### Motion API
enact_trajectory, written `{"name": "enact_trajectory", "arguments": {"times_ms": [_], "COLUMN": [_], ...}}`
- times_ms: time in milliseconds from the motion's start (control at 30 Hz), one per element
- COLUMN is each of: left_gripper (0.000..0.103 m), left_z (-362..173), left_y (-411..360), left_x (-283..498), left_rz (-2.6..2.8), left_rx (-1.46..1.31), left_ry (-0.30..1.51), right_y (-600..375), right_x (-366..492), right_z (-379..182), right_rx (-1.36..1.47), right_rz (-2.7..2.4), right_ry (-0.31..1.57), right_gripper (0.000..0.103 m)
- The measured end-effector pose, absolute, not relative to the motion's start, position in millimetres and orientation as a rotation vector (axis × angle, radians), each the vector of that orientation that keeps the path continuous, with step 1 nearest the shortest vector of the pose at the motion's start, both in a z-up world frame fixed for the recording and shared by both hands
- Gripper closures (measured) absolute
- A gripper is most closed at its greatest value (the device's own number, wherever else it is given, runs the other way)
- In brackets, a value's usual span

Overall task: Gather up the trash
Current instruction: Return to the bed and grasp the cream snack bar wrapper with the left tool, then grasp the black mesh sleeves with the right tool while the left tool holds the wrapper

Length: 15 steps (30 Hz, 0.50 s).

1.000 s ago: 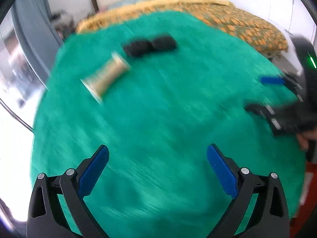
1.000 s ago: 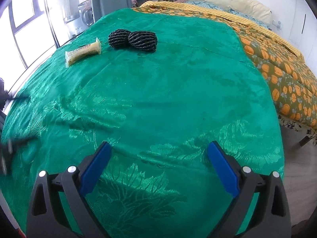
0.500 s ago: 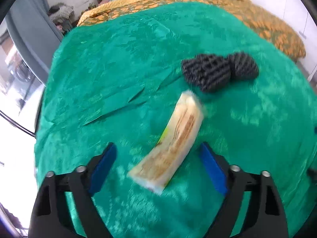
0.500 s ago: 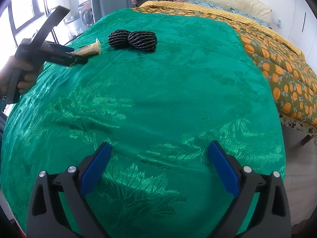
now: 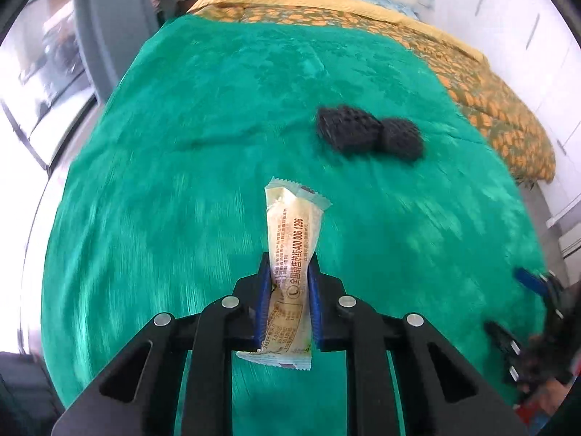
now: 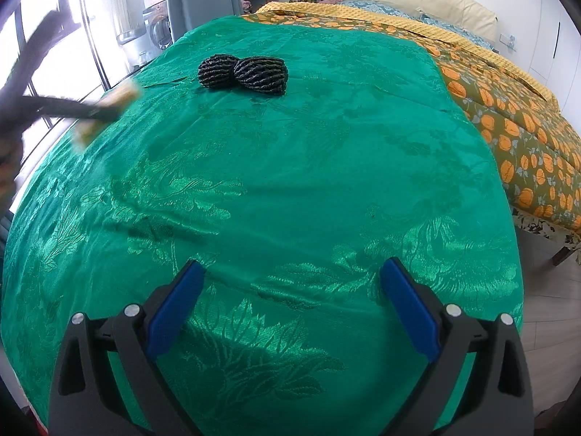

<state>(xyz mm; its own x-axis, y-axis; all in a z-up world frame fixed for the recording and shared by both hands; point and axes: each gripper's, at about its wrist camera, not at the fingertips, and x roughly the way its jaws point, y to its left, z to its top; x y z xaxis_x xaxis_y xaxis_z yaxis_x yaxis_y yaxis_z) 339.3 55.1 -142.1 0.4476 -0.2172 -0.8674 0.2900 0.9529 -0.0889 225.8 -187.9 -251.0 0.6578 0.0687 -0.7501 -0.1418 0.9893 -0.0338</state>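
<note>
The left gripper [image 5: 288, 290] has its jaws closed on the lower half of a cream snack wrapper [image 5: 292, 254], which is lifted clear of the green bedspread [image 5: 181, 181] near its left edge; the wrapper's upper half and lower tail project free of the blue pads [image 5: 264, 298]. The right gripper [image 6: 288, 309] hovers over the bedspread's near edge, jaws wide apart and holding nothing. A black mesh bundle [image 6: 243, 74] lies on the bedspread toward the far edge, well apart from both grippers. Likely failure: the thin, slick film, pinched across a twisted section, could slide out during a fast swing, which the motion blur suggests. Legible print on the wrapper: "400 006 1296" beside Chinese characters, apparently a sales hotline; the smaller text is unreadable and no brand name can be made out.
</note>
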Motion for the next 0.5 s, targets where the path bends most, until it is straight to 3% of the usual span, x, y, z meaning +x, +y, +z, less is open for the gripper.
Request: {"name": "enact_trajectory", "arguments": {"times_ms": [233,300,400,467,500], "left_gripper": [0.083,0.079,0.062,0.044,0.042], "left_z": [-159,-167,-173,-176,-178], "left_y": [69,71,73,71,69], "left_x": [253,245,242,245,246], "left_rz": [-0.304,-0.312,-0.307,-0.266,-0.254], "left_rx": [0.051,0.042,0.047,0.098,0.118], "left_ry": [1.043,1.031,0.978,0.951,0.942], "right_y": [-188,-188,-188,-188,-188], "right_x": [226,226,226,226,226], "right_z": [-251,-251,-251,-251,-250], "right_rx": [-0.093,-0.093,-0.094,-0.094,-0.095], "right_rz": [0.118,0.118,0.118,0.117,0.116], "right_ry": [0.845,0.845,0.845,0.845,0.844], "right_gripper": [0.007,0.007,0.007,0.007,0.007]}}
